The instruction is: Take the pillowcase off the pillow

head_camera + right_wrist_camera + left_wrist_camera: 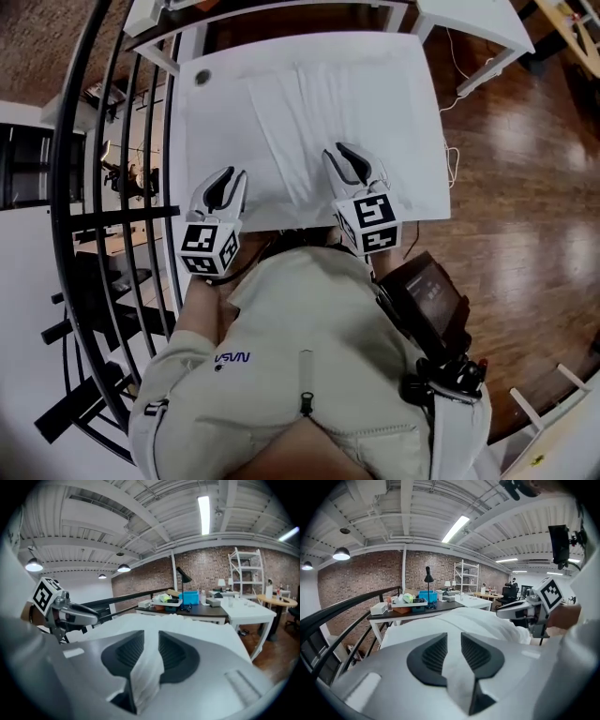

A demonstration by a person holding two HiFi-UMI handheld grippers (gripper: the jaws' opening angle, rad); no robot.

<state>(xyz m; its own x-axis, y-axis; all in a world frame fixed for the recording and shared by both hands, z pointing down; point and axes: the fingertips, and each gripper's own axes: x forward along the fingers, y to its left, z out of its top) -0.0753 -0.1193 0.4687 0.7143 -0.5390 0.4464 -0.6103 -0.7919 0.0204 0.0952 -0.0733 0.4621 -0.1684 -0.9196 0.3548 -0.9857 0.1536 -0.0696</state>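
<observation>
Pillowcase (pixel 302 122) on the table (pixel 211 141), and we've got it pinched in left gripper (pixel 230 180) and right gripper (pixel 341 153).

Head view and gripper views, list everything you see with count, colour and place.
pillowcase: one, white, on the near table
near table: one, white, under pillowcase
railing: one, black, left of near table
floor: one, brown wood, right of near table
far table: one, dark top, beyond near table
blue box: one, blue, on far table
desk lamp: one, black, on far table
shelf rack: one, white, behind far table
person's top: one, cream, bottom of head view
left gripper: one, white with black pads, shut on pillowcase
right gripper: one, same colours, shut on pillowcase
</observation>
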